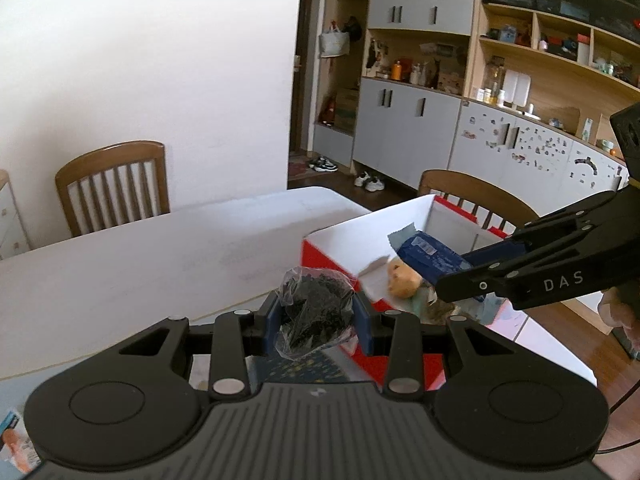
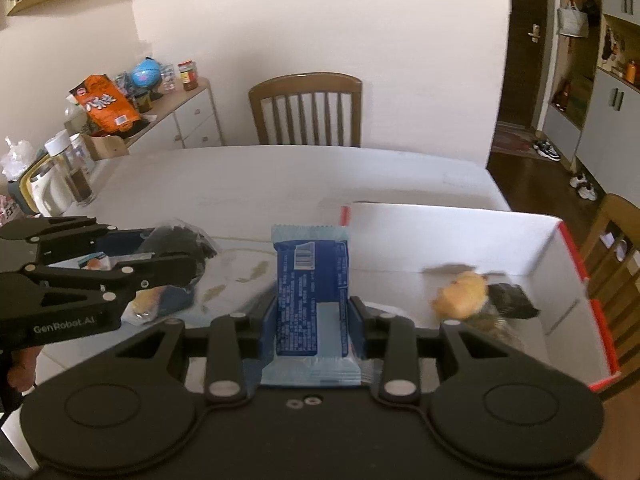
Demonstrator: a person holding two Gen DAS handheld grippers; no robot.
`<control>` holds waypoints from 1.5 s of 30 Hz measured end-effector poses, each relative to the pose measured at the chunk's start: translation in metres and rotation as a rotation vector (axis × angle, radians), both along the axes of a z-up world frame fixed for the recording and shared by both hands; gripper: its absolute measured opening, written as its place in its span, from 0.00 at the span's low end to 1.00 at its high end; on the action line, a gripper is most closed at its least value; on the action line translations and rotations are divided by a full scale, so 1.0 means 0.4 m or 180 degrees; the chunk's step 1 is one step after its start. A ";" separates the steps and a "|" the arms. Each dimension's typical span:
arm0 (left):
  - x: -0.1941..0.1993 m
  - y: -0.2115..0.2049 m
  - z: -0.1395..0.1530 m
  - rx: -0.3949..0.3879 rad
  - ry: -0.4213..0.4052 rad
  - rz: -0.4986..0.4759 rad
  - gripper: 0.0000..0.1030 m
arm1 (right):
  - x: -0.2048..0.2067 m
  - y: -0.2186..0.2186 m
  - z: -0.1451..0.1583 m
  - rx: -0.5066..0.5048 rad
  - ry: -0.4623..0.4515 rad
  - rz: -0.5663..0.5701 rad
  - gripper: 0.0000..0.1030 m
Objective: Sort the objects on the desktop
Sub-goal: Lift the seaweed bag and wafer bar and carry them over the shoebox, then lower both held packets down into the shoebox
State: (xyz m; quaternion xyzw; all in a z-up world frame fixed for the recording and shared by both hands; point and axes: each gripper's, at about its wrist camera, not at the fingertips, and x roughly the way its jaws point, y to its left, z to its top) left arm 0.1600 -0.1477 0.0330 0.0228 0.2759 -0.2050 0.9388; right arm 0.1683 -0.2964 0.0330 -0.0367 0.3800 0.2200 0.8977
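My left gripper point(image 1: 316, 320) is shut on a clear bag of dark dried bits point(image 1: 316, 312), held above the table beside a red-and-white box point(image 1: 344, 232). My right gripper point(image 2: 312, 320) is shut on a blue snack packet point(image 2: 310, 292), upright between its blue pads, at the near left edge of the box point(image 2: 440, 220). In the left wrist view the right gripper point(image 1: 452, 280) reaches over the box with the blue packet point(image 1: 428, 256). A yellow bun point(image 2: 462, 294) and a dark wrapped item point(image 2: 512, 296) lie inside the box. The left gripper point(image 2: 192, 264) shows at the left of the right wrist view.
A white table point(image 2: 280, 176) with wooden chairs point(image 2: 306, 108) behind it. A jar, a white kettle point(image 2: 48, 192) and a sideboard with snacks point(image 2: 108, 108) stand at the left. More packets point(image 2: 144, 304) lie on the table under the left gripper. Cabinets point(image 1: 400, 120) line the far wall.
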 end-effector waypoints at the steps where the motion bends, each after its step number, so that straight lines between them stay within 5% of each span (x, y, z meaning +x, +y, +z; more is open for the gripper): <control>1: 0.004 -0.013 0.000 -0.0001 0.0001 -0.0015 0.35 | -0.001 -0.017 0.000 -0.0004 -0.0004 -0.0016 0.35; 19: 0.097 -0.218 -0.009 0.0094 0.0106 -0.0200 0.35 | 0.055 -0.251 -0.011 -0.0079 -0.0057 -0.0231 0.35; 45: 0.392 -0.394 -0.170 0.0806 0.0915 -0.0229 0.35 | 0.183 -0.352 -0.125 -0.0336 0.0222 -0.0254 0.35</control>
